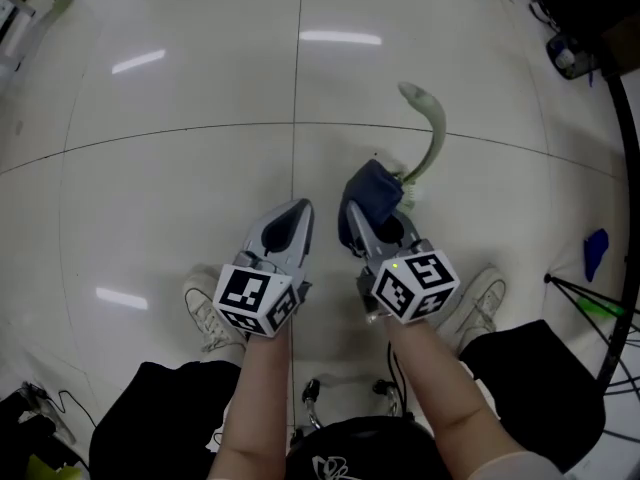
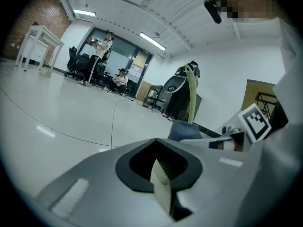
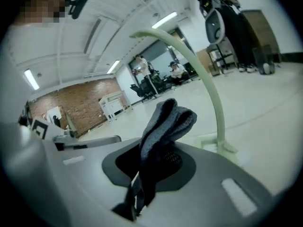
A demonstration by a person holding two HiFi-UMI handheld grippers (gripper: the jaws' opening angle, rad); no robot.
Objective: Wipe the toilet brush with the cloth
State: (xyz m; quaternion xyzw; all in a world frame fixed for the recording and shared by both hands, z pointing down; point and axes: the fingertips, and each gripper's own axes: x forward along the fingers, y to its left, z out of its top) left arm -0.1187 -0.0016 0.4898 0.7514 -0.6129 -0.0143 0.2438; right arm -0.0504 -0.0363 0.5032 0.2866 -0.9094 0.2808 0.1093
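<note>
Standing over a glossy white tiled floor (image 1: pixel 150 168), both bare forearms (image 1: pixel 255 388) stretched forward and steeply down, side by side and nearly parallel, wrists straight.

Gripping the grey left gripper (image 1: pixel 296 216) in one hand, black-and-white marker cube (image 1: pixel 255 300) turned up toward the camera, nose aimed ahead at the floor and angled slightly toward the other tool. Shut tight there, jaw against jaw, with only a pale pad (image 2: pixel 160 176) showing at the seam and nothing caught between. Hanging free just beside the grey right gripper (image 1: pixel 360 220) but apart from it, touching neither cloth nor brush.

On the right, clamped firmly onto a folded dark blue-grey cloth (image 1: pixel 374 190), closed down to the thickness of the fabric, with the bunched fold standing out past the tips. Pointing that cloth at the foot of a pale green toilet brush with a long curved handle (image 1: pixel 432 133), upright on the floor just ahead and to the right. Held close against the brush's lower end in the head view; cannot tell for certain whether touching.

In the right gripper view, looking past the cloth to the handle arching up behind it and to the pale base (image 3: pixel 217 144) on the tiles just beyond.

Flanked below by two white sneakers (image 1: pixel 205 313), one outside each forearm.
</note>
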